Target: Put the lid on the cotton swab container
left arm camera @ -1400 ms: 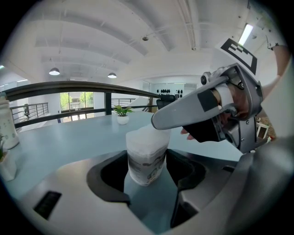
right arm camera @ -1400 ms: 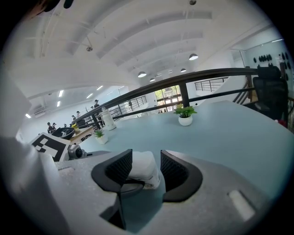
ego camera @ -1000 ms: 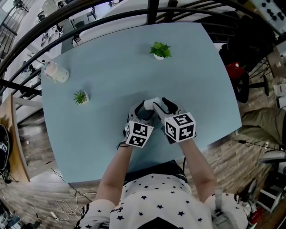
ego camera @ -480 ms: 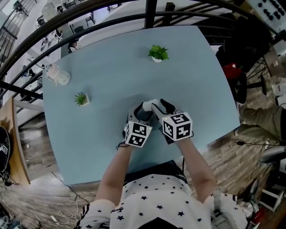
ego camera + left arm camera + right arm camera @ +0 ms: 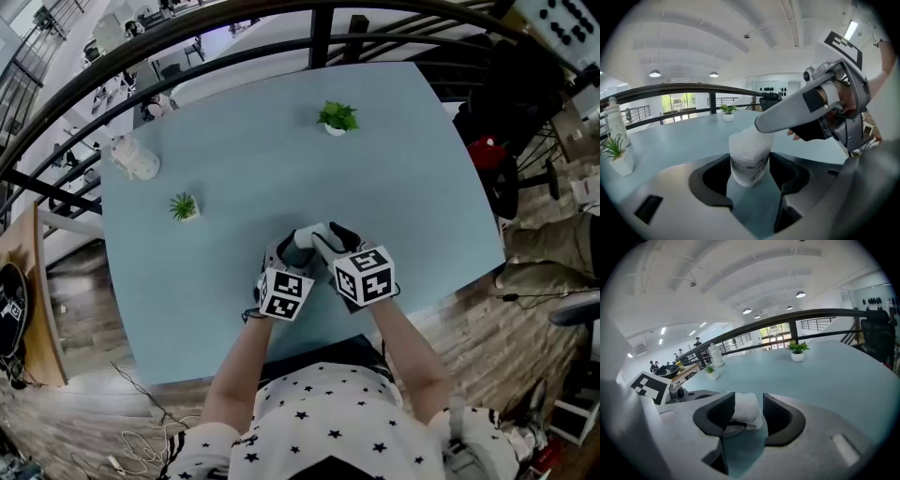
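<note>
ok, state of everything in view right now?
cotton swab container: about upright, clamped in left gripper
lid: on the container's top, seating unclear
left gripper: shut on the container
right gripper: shut on the lid
near potted plant: upright
far potted plant: upright
white bottle: upright

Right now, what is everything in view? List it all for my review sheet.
table: 1, light blue, under everything
potted plants: 2, green in white pots, one far centre, the other at left
bottle: 1, white, table's far left corner
railing: 1, black, beyond the far edge
cotton swab container: 1, white, printed label, between the left jaws
lid: 1, white, between the right jaws
left gripper: 1, grey, jaws on the container
right gripper: 1, grey, jaws on the lid
</note>
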The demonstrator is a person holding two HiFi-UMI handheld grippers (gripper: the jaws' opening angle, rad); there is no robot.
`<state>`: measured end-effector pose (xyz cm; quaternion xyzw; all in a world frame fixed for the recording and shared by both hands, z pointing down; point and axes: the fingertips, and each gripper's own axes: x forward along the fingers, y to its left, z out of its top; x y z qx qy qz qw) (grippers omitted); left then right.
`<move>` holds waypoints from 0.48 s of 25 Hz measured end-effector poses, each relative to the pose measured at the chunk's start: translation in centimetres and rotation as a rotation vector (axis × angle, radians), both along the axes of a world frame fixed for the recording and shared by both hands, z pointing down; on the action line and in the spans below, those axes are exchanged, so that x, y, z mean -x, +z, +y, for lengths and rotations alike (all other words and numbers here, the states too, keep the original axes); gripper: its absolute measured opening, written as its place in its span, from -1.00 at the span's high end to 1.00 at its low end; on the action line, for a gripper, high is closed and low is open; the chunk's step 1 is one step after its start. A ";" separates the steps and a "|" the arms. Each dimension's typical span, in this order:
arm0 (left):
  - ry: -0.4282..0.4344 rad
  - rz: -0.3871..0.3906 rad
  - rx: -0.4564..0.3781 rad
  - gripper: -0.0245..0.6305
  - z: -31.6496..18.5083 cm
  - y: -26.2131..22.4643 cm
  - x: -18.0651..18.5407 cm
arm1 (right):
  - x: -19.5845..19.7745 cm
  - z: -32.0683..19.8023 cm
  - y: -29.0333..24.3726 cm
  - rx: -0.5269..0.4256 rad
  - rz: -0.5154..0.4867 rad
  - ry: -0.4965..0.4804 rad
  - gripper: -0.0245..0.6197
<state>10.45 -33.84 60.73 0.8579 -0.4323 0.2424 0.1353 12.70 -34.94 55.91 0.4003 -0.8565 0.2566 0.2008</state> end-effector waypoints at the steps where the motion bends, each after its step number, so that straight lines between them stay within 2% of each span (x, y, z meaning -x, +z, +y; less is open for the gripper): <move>1: -0.003 -0.001 0.003 0.15 0.5 0.0 0.4 | 0.4 0.4 0.0 0.001 0.002 -0.005 0.38; 12: -0.007 -0.017 0.038 0.15 4.7 -0.3 3.9 | 3.7 4.6 -0.2 0.010 0.041 -0.041 0.38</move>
